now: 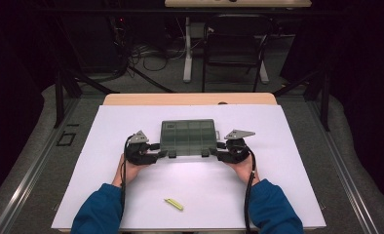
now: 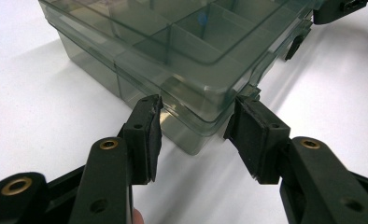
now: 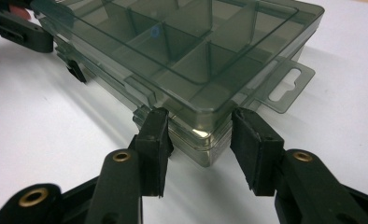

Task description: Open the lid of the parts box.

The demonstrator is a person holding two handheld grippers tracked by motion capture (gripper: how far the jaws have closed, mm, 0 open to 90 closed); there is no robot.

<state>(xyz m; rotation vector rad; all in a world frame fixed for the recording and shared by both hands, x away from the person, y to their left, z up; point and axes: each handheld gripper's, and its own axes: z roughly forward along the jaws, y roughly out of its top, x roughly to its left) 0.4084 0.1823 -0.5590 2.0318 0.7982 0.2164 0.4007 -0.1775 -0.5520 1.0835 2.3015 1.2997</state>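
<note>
The smoky compartment box [image 1: 188,138] lies closed at mid-frame on the white desk [image 1: 107,146]. The left tool [image 2: 196,126] and right tool [image 3: 198,128] each straddle a near corner — jaws part-open around it, seemingly bracing the box so its front latches [image 1: 172,153] can be worked.

Counter [image 1: 131,195]: a white surface, with a strip of pale wood showing along its far edge. Lying directly on it: one smoky translucent compartment organizer box [image 1: 188,136], lid shut, sitting flat near the middle; one small yellow-green marker [image 1: 173,204], resting slantwise near the front edge, well apart from the box.
</note>
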